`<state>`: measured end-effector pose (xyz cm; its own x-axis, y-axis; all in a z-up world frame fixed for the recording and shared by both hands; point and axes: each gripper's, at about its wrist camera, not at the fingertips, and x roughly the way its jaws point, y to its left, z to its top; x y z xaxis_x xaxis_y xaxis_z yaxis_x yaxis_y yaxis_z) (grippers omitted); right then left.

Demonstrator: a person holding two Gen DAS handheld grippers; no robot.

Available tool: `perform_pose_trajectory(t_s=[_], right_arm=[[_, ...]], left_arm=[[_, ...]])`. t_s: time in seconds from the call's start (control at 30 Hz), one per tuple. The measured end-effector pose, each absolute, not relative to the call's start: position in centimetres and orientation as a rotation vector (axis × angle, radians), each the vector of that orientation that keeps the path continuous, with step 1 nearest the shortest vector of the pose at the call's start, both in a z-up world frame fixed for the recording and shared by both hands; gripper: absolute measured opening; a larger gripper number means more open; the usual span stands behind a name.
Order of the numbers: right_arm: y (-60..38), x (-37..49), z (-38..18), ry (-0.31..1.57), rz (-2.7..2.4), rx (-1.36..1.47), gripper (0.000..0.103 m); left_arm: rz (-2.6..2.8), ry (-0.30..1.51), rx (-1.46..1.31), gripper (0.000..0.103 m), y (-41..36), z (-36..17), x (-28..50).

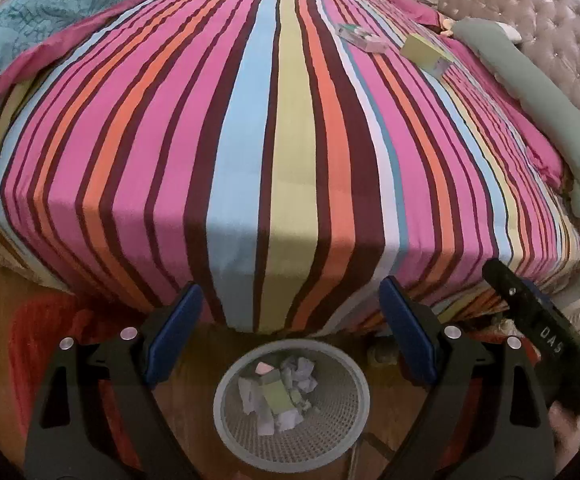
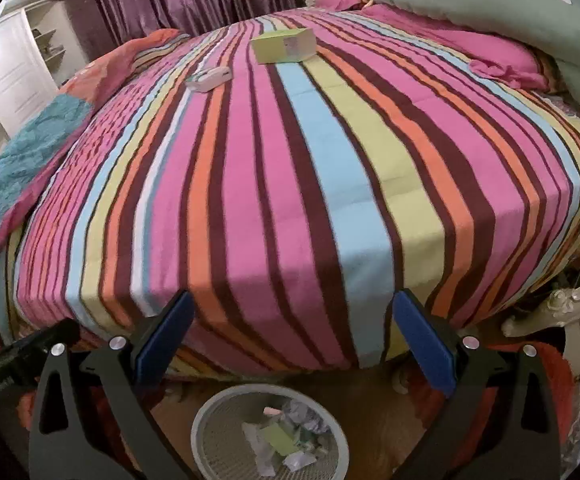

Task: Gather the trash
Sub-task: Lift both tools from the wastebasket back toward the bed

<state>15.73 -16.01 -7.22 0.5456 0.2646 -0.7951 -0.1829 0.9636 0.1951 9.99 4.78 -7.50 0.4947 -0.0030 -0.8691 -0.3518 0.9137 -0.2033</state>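
Observation:
A grey mesh wastebasket [image 1: 226,412] [image 2: 202,432] stands on the wooden floor at the foot of the bed, holding crumpled paper and small cartons. A yellow-green carton [image 1: 426,52] [image 2: 284,45] and a small white box [image 1: 364,38] [image 2: 209,79] lie far back on the striped bedspread [image 1: 290,160] [image 2: 310,180]. My left gripper [image 1: 292,312] is open and empty, above the basket. My right gripper [image 2: 292,320] is open and empty, also above the basket. The right gripper's body shows at the right edge of the left wrist view [image 1: 538,320].
A grey-green pillow [image 1: 538,108] [image 2: 490,4] and pink pillow [image 2: 450,44] lie at the bed's head by a tufted headboard [image 1: 530,8]. A teal and red quilt [image 1: 30,32] [image 2: 22,160] lies on the bed's left side. A white cabinet [image 2: 14,64] stands left.

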Motion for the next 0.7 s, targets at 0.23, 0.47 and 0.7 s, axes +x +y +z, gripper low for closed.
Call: perform_pose_trajectory(t_s=[0.23,0.47,0.7], right_arm=[[-16.3,17.5,-7.8,0.966,0.254,0.089,0.095],[-15.9,19.3,-7.1,0.960,0.280,0.087,0.096],[-14.8,21.9,-3.0,0.878,0.334,0.052,0.096]], left_arm=[[0.241,1.025,-0.385,0.087,5.6,-7.2,12.7],[0.240,1.027,-0.422,0.087,6.2,-7.0,15.8],[0.228,1.026,-0.473,0.087,6.4,-5.9,19.5]])
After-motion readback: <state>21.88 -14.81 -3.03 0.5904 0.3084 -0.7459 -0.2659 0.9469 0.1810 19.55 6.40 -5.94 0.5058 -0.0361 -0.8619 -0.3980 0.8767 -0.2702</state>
